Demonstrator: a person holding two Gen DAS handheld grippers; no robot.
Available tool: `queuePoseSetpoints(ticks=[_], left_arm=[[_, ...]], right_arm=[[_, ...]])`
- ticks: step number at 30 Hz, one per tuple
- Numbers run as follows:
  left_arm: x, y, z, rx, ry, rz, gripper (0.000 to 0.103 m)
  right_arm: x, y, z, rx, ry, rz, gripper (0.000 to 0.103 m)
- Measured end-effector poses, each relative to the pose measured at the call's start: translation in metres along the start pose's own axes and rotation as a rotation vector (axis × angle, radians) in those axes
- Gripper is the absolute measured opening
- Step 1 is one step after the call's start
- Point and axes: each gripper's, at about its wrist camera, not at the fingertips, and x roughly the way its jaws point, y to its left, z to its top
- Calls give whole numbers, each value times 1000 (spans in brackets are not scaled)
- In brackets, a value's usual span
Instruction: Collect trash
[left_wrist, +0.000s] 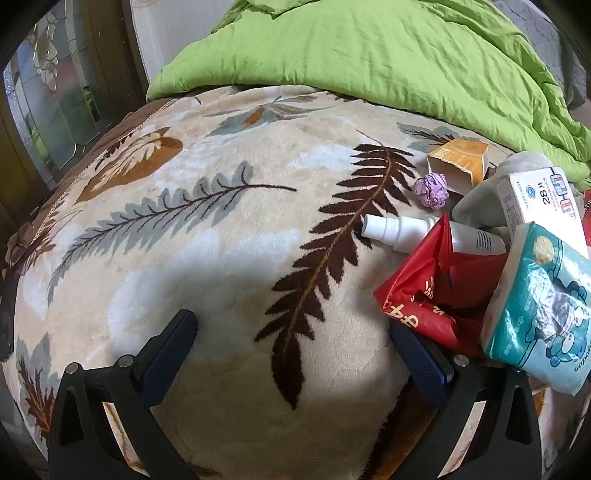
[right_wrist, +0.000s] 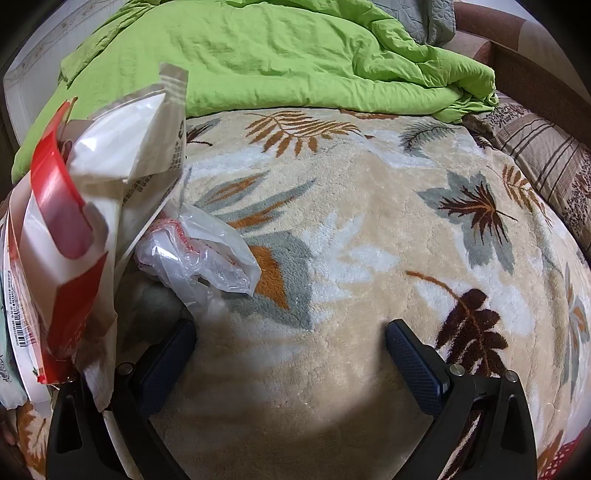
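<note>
Trash lies heaped on the leaf-patterned blanket between the grippers. Left gripper and right gripper: fingers wide, empty. The red wrapper and clear plastic bag look light, limp and slippery; pinching a bunched fold seems best.

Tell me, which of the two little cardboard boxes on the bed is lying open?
The orange box, beside the purple paper ball, has its end gaping open toward the camera. The white box printed with 28 looks closed.

One spray bottle, one purple paper ball, two cartons.
</note>
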Motion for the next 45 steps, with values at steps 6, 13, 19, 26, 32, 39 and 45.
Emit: queuePoseSetpoints(ticks=[6, 13, 19, 26, 32, 39, 45], left_arm=[[0, 0, 0, 12, -9, 16, 103], [-3, 5, 4, 13, -8, 14, 103], [-18, 1, 0, 23, 1, -48, 103], [-68, 5, -15, -1, -109, -165, 103], [-135, -1, -38, 41, -263, -242, 103], [-213, 13, -89, 86, -441, -265, 103], [-246, 24, -128, 110, -528, -256, 103]], right_arm=[[-1, 0, -3, 1, -1, 1, 103], [3, 6, -5, -14, 8, -22, 103], [1, -5, 5, -58, 126, 93, 103], [-58, -34, -5, -35, 157, 209, 102], [-135, -33, -33, -78, -3, 203, 102], [-208, -26, -88, -129, -273, 171, 102], [-234, -21, -125, -157, -388, 155, 102]])
